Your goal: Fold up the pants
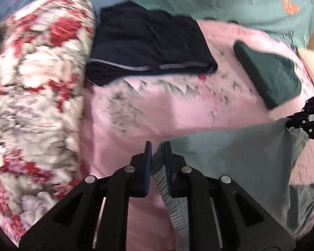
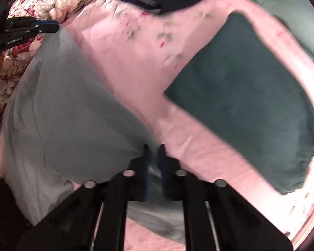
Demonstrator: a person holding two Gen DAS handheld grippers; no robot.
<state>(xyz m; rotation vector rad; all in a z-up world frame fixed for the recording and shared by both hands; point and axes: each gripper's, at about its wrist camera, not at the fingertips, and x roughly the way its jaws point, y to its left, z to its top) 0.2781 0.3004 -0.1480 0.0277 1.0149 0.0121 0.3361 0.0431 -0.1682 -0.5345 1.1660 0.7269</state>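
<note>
Lower right of the left wrist view: grey-green pants (image 1: 230, 156) lie on the pink bed sheet (image 1: 178, 108), one gathered waistband corner caught between the left tongs (image 1: 158, 146), which are pressed together on it. At the right edge of that frame the right tongs (image 1: 291, 121) pinch the opposite corner; the fabric edge runs between the two grips. Right wrist view: right tongs (image 2: 152, 148) closed on a pants corner at lower centre, the garment spreading to the left of frame, left tongs (image 2: 50, 26) at upper left.

Surroundings: floral quilt (image 1: 35, 96) bundled along the left, just beside the left tongs. Folded navy garment (image 1: 144, 44) upper centre. Folded dark green garment (image 1: 270, 73) upper right, near the right tongs. Teal pillow (image 1: 230, 4) along the top.

Pants: plain, soft, lightly creased, elastic ribbing visible at the waistband. Both views motion-blurred.
</note>
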